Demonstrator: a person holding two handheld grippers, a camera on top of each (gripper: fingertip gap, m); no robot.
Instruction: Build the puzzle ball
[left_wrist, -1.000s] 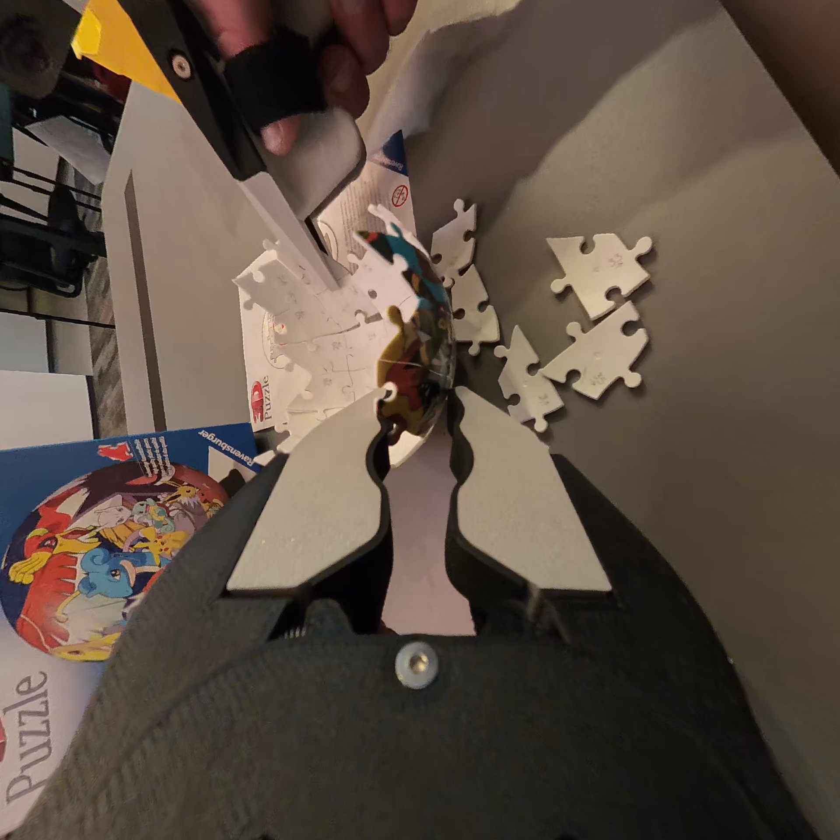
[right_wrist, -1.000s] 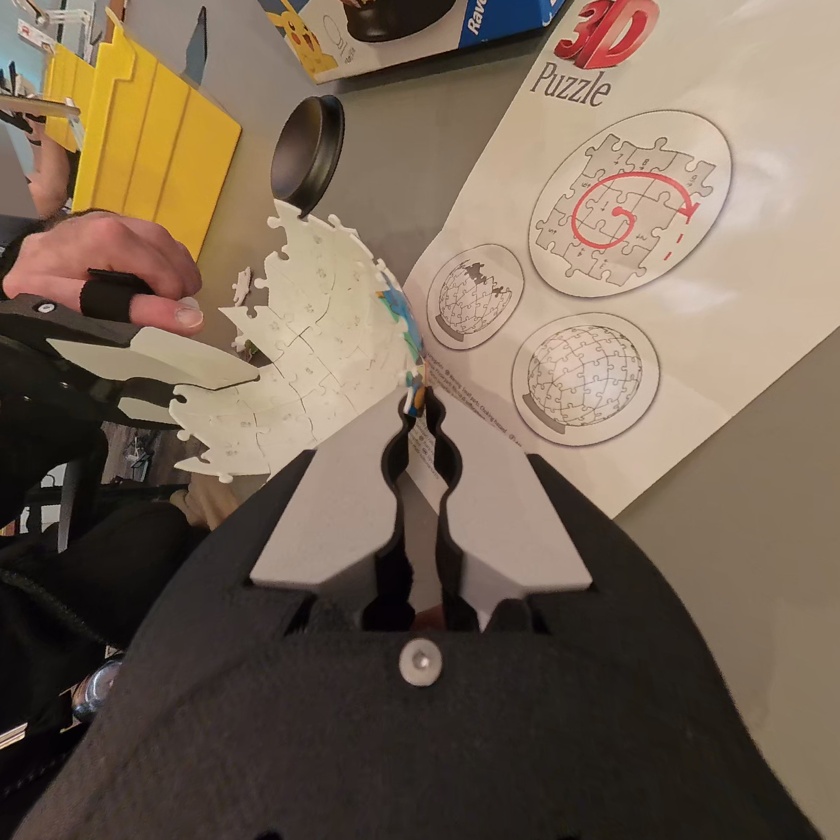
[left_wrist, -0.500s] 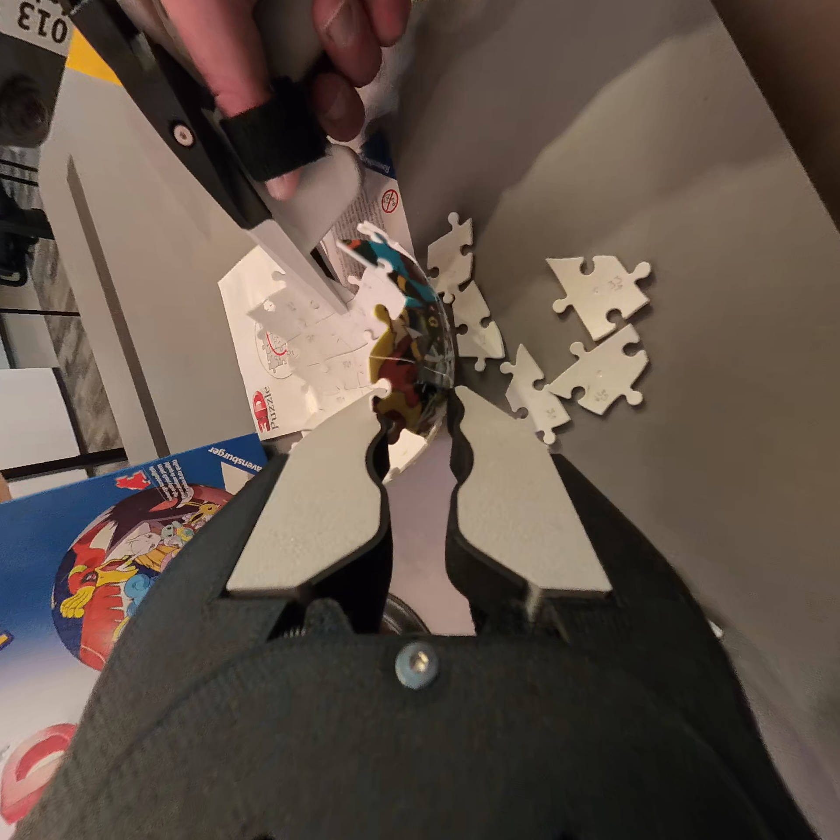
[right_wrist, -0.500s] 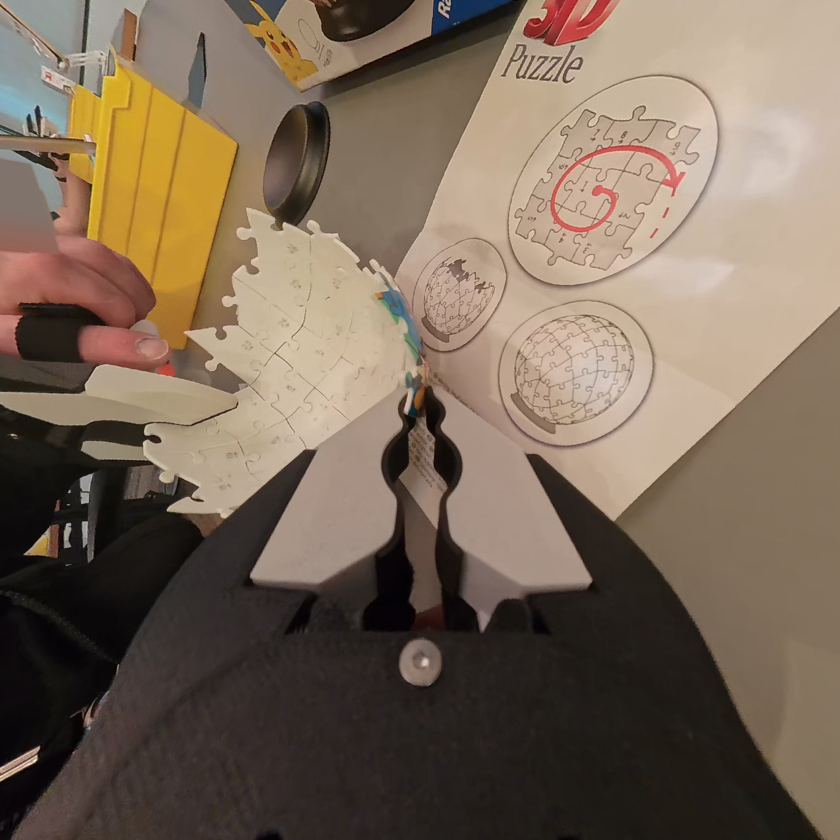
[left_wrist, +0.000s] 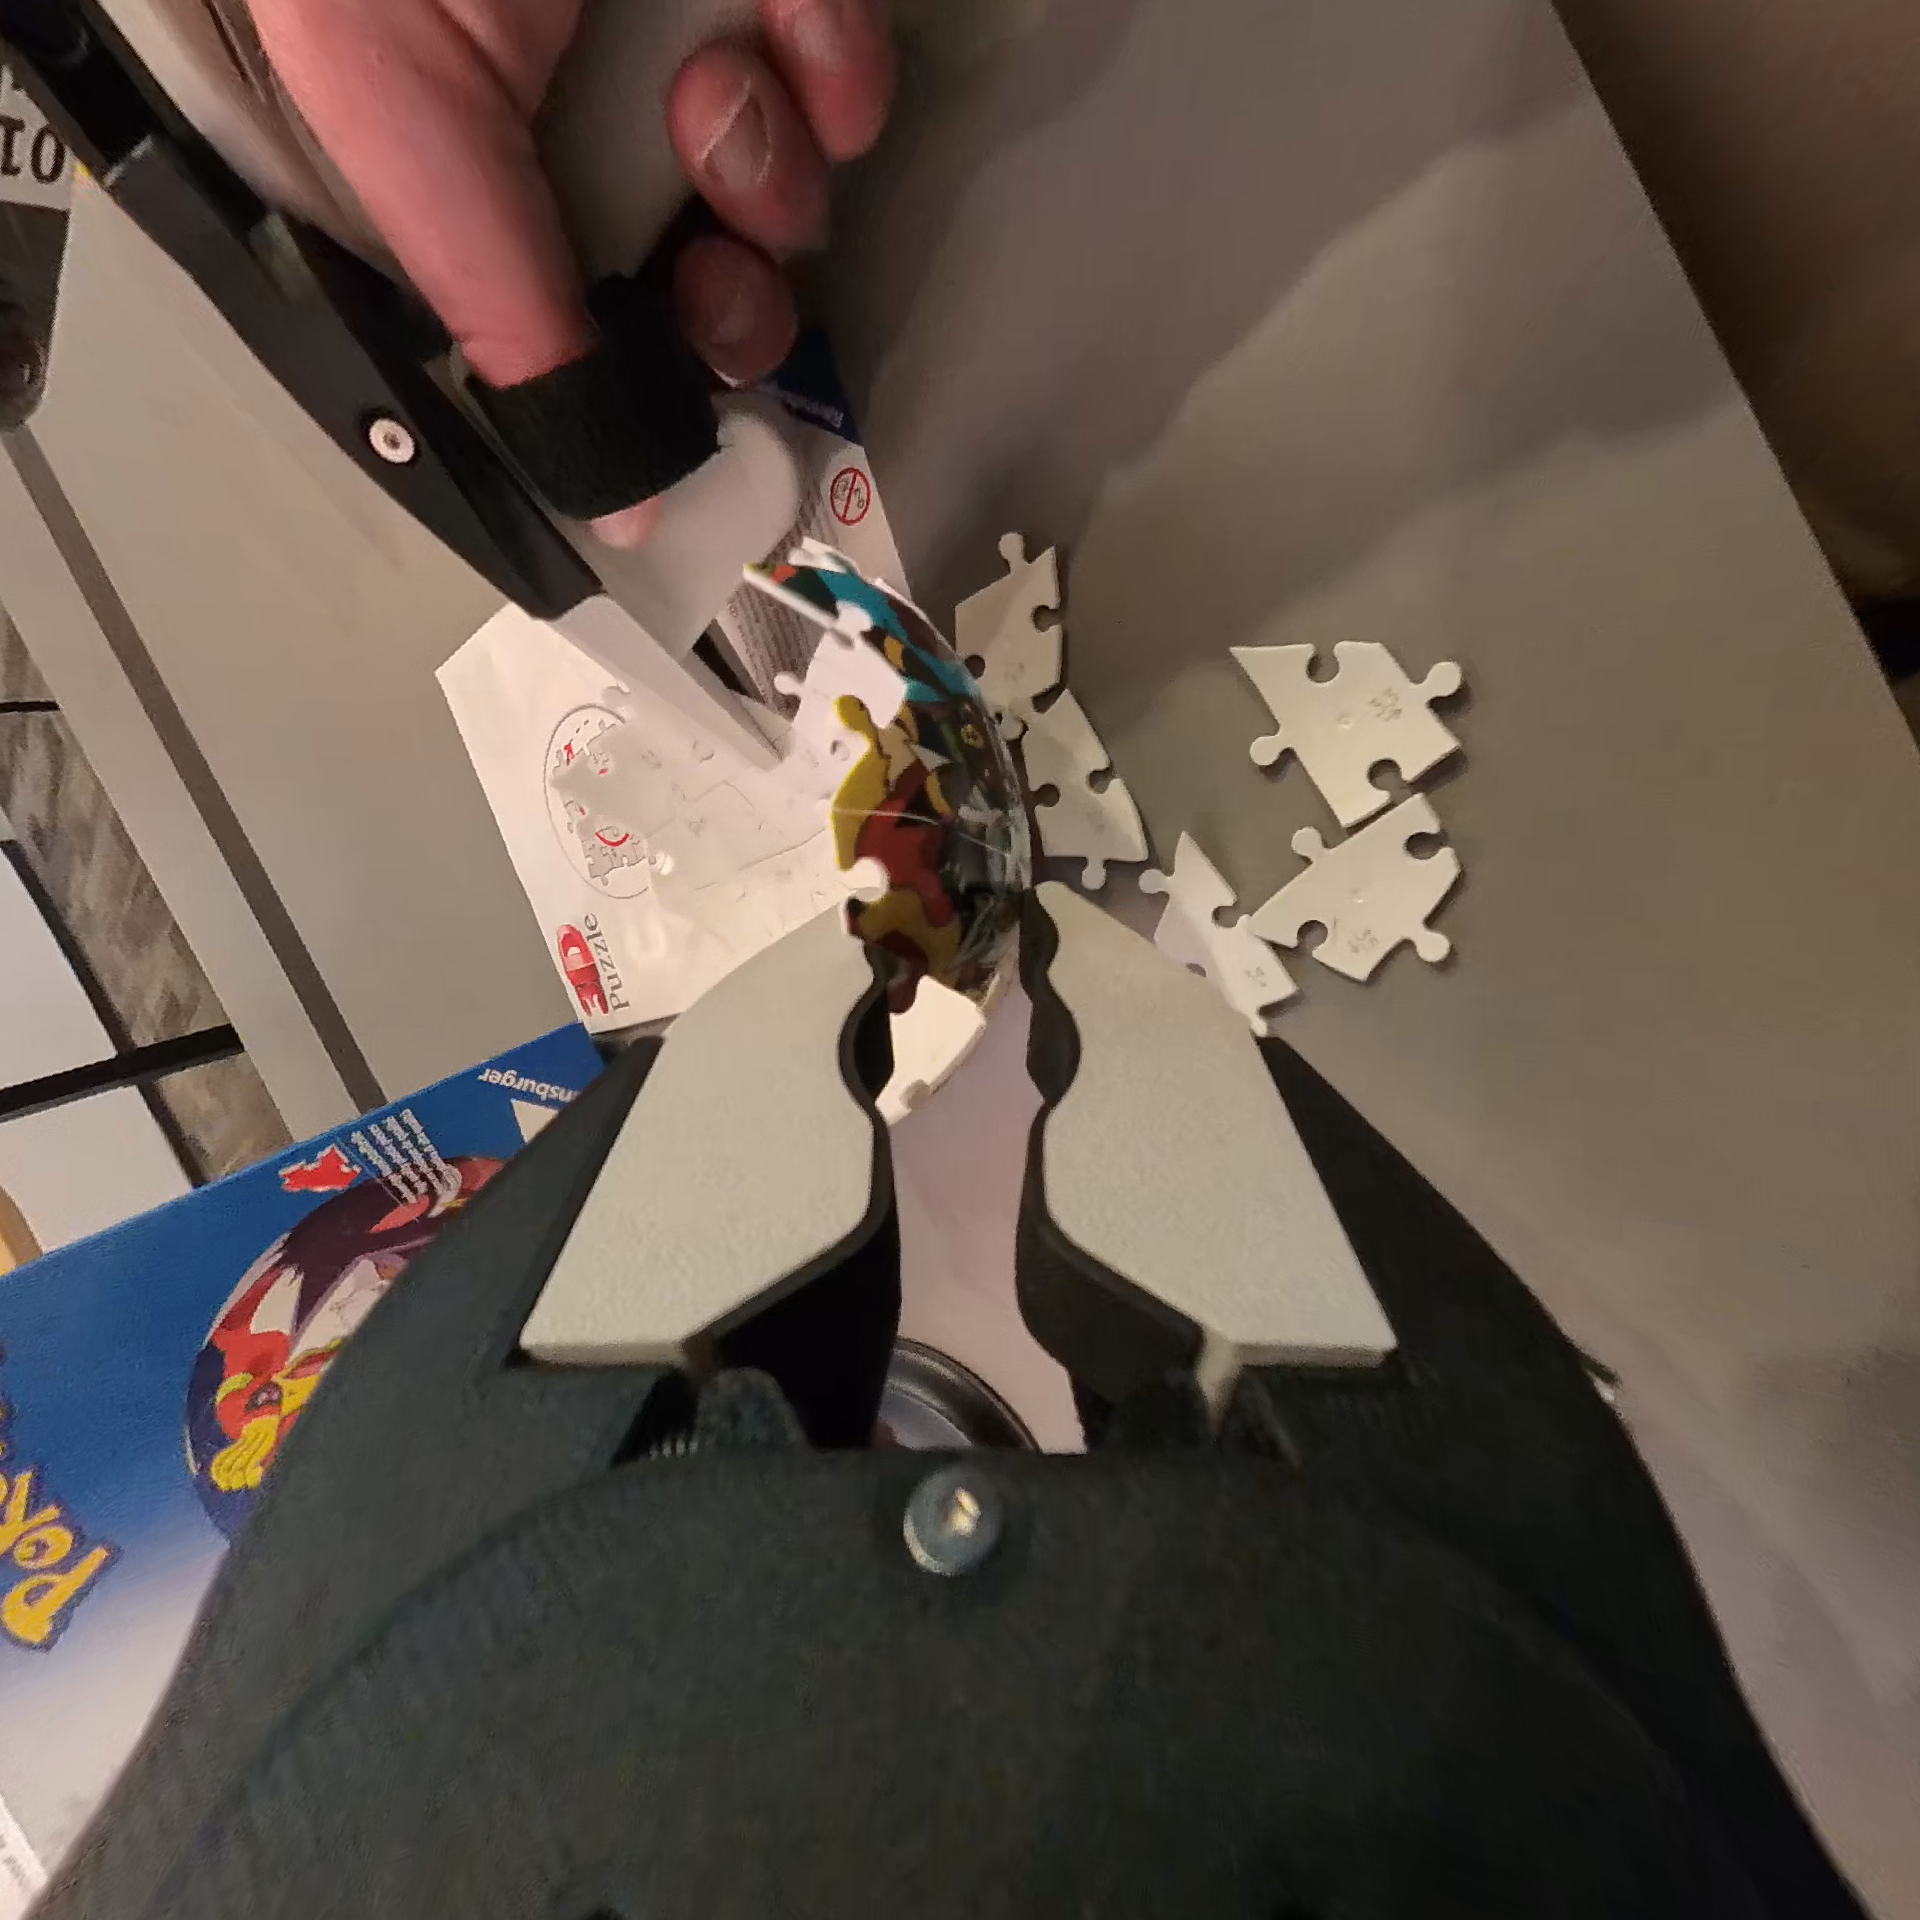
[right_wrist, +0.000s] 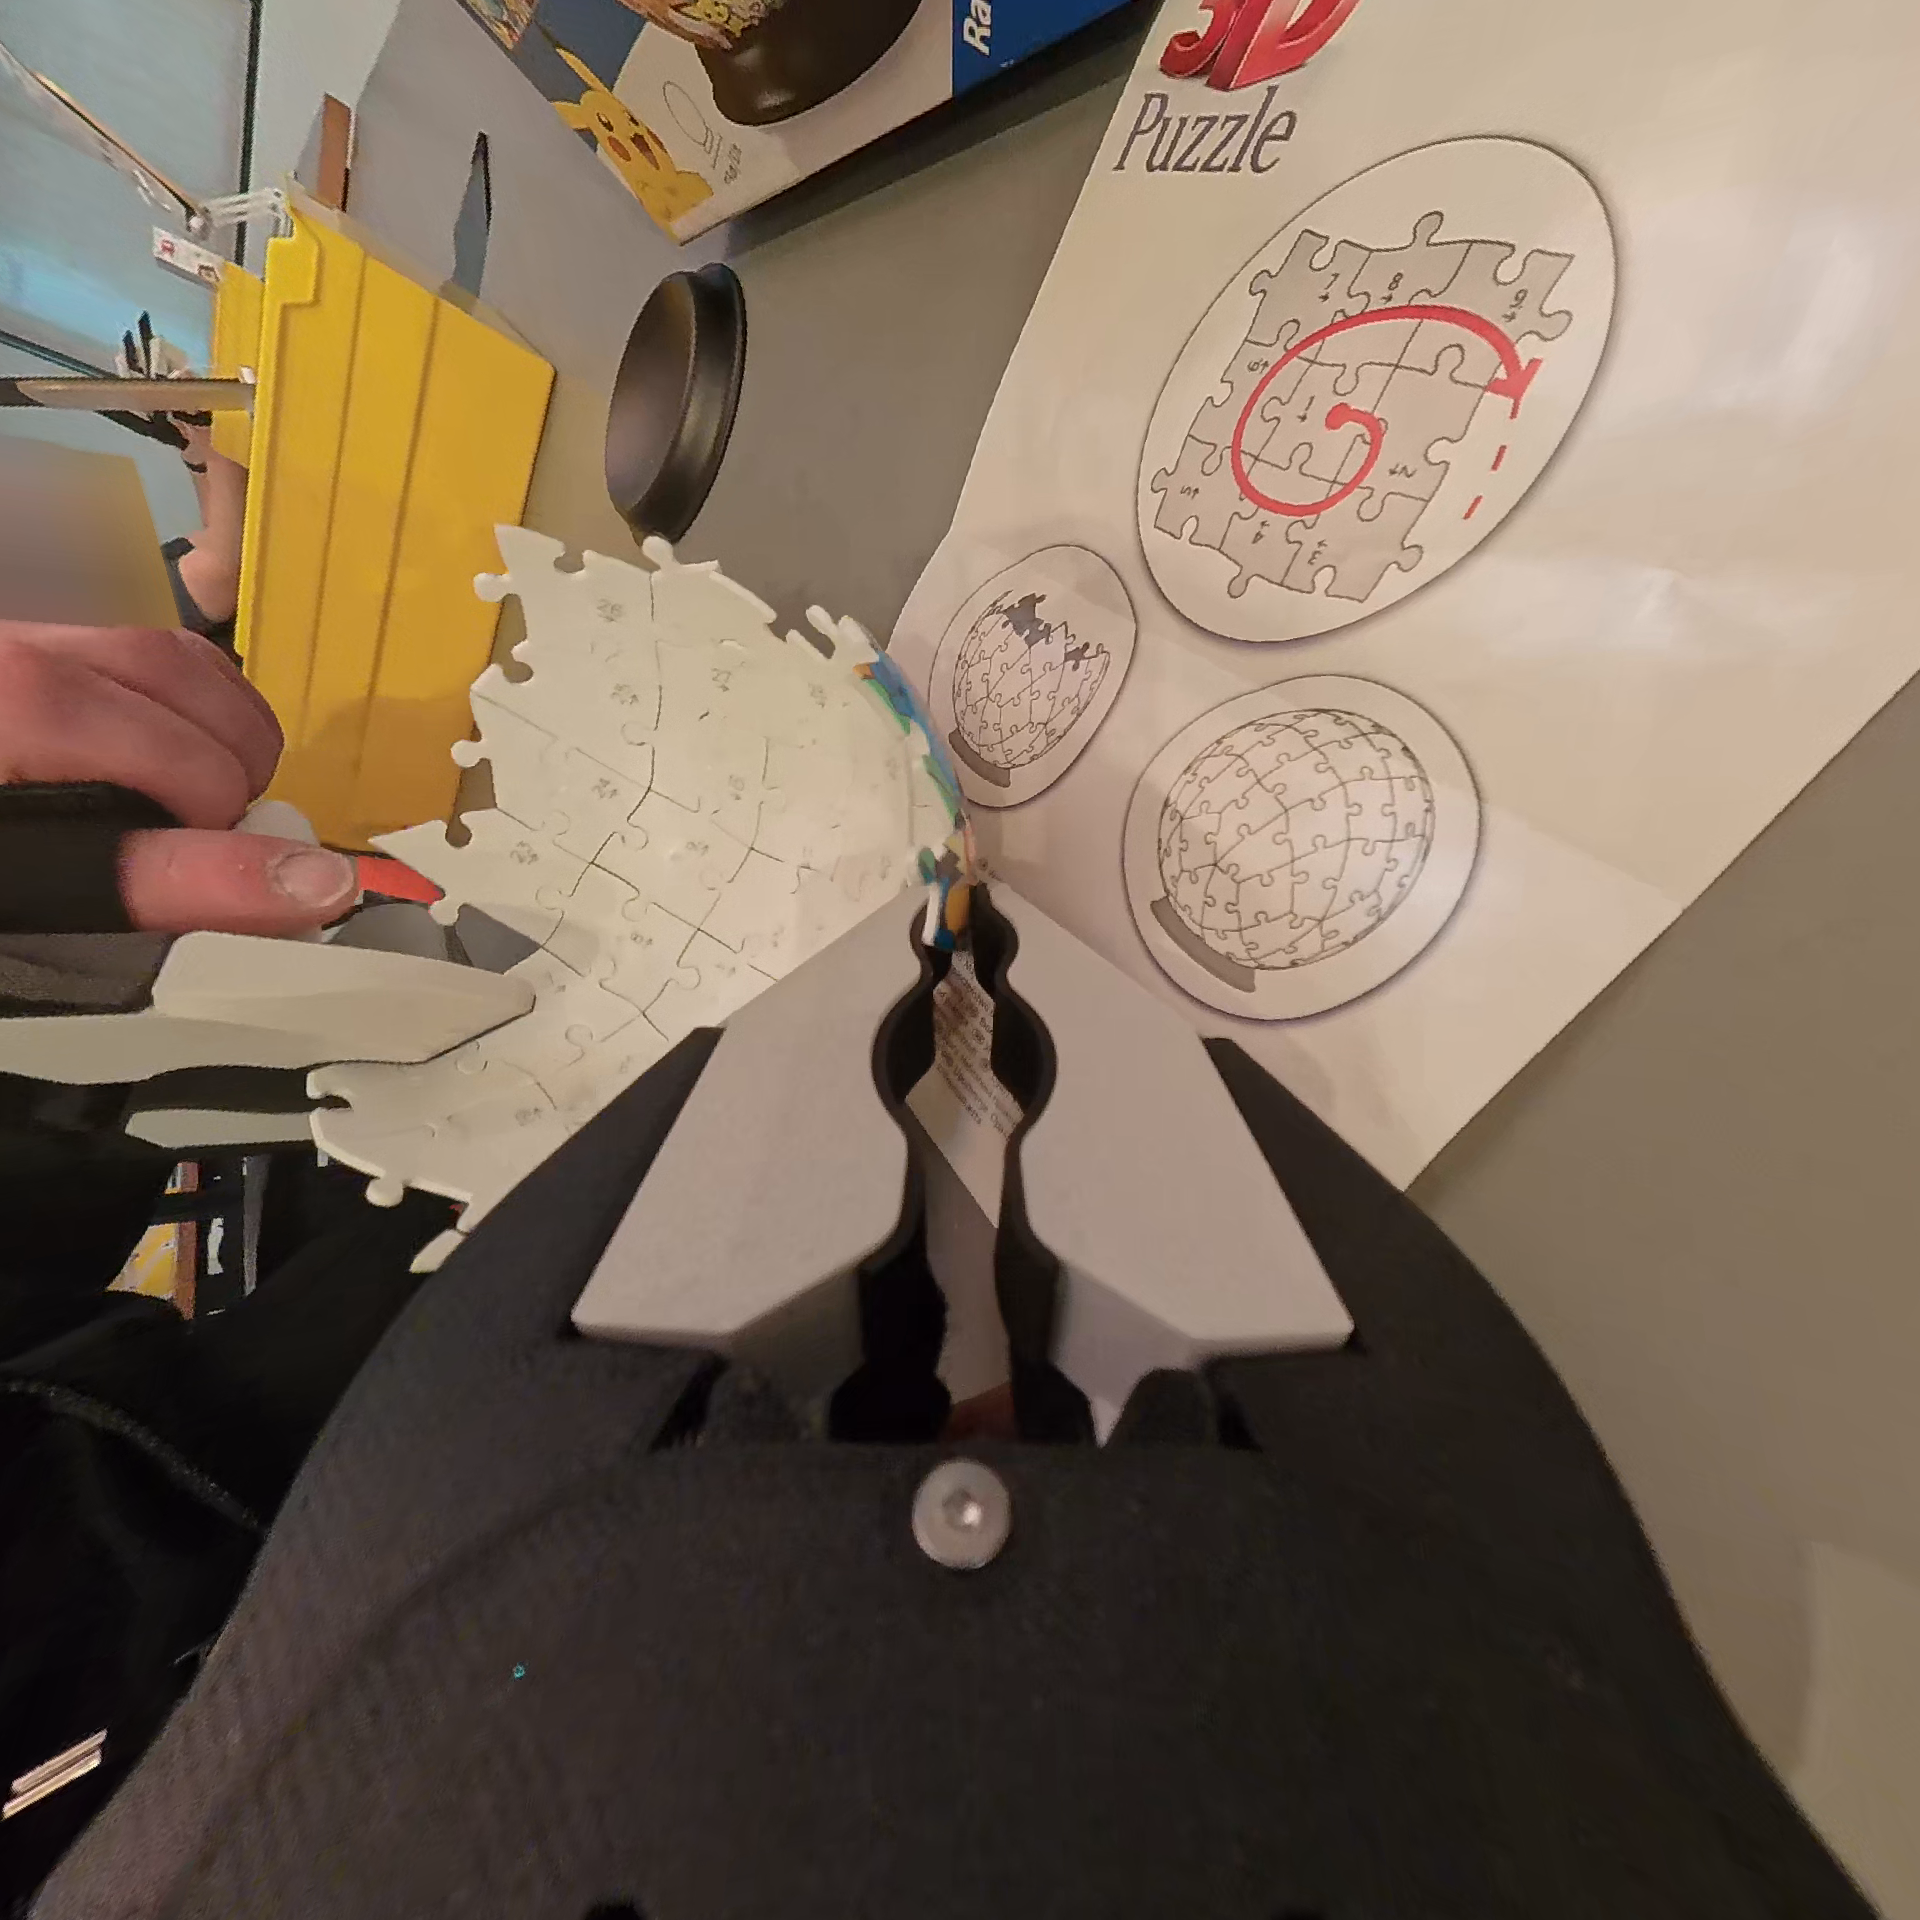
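Your left gripper (left_wrist: 951, 914) clamps rim of half-built puzzle ball (left_wrist: 925, 821), jaws narrow around shell edge. Your right gripper (right_wrist: 951, 904) pinches opposite rim of same shell (right_wrist: 675, 831), jaws nearly closed. Ball held above instruction sheet (right_wrist: 1558, 623) on grey table (left_wrist: 1455, 520). Five loose white pieces (left_wrist: 1361, 717) lie just beside. Black stand (right_wrist: 675, 400) and puzzle box (left_wrist: 156, 1351) nearby.

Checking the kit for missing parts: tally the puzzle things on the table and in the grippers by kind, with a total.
Loose white pieces: 5
Half-built ball: 1
Instruction sheet: 1
Puzzle box: 1
Black stand: 1
Total: 9
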